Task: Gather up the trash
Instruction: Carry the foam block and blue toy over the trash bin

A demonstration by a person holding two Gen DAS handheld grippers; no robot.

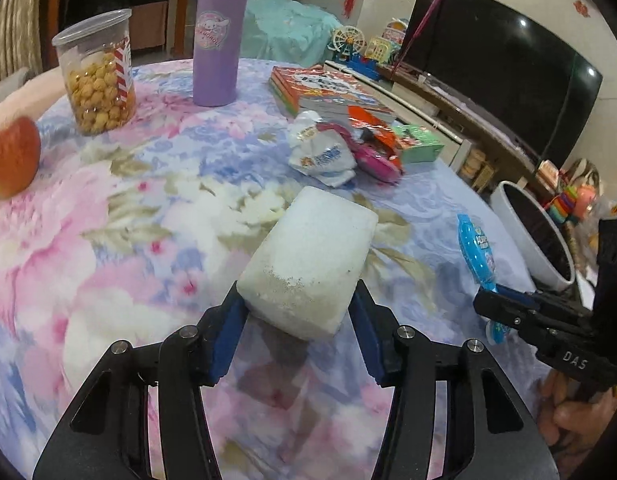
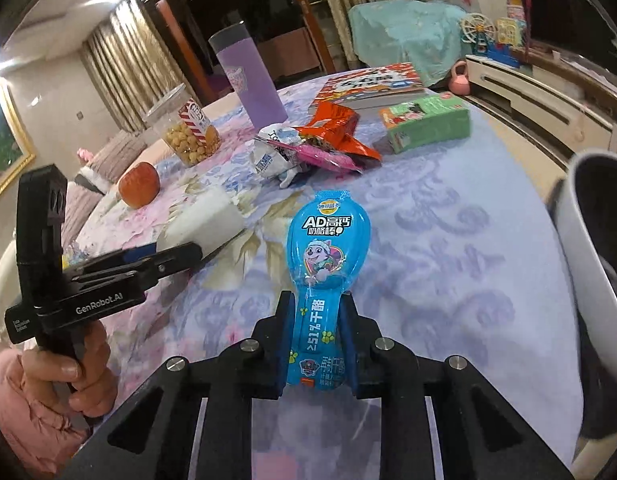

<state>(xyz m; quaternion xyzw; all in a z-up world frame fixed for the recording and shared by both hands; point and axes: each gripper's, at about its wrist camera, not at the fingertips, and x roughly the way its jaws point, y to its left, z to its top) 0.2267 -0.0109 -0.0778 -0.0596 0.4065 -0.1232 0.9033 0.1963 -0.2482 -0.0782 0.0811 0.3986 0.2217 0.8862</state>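
my left gripper [image 1: 298, 316] is closed on a light, crumbly foam block [image 1: 312, 264] at its near end, and my right gripper [image 2: 314, 344] pinches a slick, limp blue wrapper [image 2: 328, 256] by its stem, bin [image 2: 588, 260] at 3 o'clock.

Bare cloth [image 2: 448, 240] lies open toward the bin [image 2: 588, 264]
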